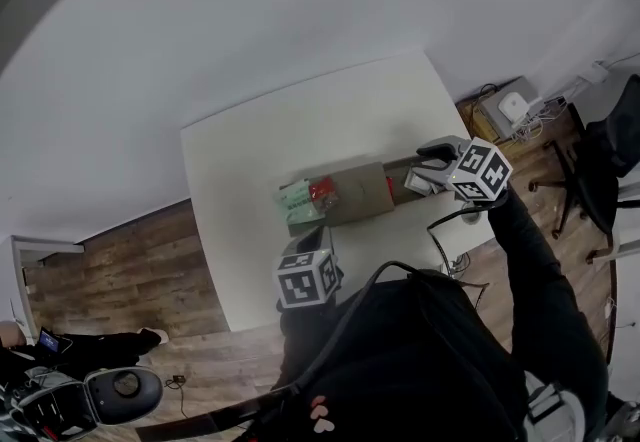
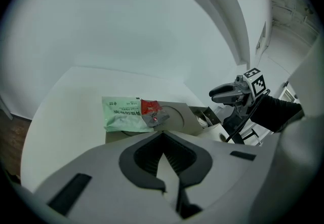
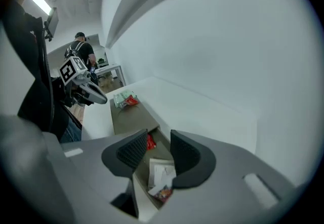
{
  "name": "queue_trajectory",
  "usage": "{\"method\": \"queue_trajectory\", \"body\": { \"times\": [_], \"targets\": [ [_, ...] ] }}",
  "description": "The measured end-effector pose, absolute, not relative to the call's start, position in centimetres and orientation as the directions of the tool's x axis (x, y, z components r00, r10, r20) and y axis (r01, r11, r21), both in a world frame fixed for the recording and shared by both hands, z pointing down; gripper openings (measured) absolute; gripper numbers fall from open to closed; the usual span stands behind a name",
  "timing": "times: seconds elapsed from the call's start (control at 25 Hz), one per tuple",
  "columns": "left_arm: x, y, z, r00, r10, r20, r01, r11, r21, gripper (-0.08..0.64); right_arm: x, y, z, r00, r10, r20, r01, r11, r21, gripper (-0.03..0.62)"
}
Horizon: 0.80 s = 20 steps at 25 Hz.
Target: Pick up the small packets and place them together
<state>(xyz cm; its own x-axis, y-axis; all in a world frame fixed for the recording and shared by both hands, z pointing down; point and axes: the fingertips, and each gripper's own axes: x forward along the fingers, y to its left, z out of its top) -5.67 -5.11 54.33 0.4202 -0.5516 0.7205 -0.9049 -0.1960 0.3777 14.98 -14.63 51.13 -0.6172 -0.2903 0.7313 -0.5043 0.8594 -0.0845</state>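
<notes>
Probably light, limp and slippery, the packets (image 3: 161, 172) lie loose in the box's (image 3: 126, 116) open end beneath the right tool (image 3: 158, 141), jaws wide and empty, so an edge pinch suits; the left tool (image 2: 162, 139) is closed on nothing

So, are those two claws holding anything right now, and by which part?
Nothing is held. The right gripper is open above packets lying in the cardboard box; the left gripper is shut and empty.
</notes>
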Motion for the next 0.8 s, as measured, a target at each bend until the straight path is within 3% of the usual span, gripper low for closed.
{"method": "queue_trajectory", "body": {
  "times": [0.16, 0.32, 0.8],
  "targets": [
    [-5.5, -5.2, 54.4, 0.425, -0.546, 0.722, -0.903, -0.202, 0.378, -0.001, 19.5, -13.6, 53.9, -0.447, -0.27, 0.853, -0.612, 0.788, -0.071, 0.14],
    [-5.4, -5.2, 54.4, 0.427, -0.542, 0.724, -0.902, -0.201, 0.381, 0.0, 21.4, -12.9, 55.8, -0.347, -0.265, 0.9, -0.713, 0.698, -0.069, 0.14],
    [-5.9, -5.1, 54.5, 0.422, -0.547, 0.723, -0.902, -0.18, 0.391, 0.0, 20.4, -13.5, 59.5, -0.107, -0.261, 0.959, -0.803, 0.592, 0.072, 0.138]
  ]
}}
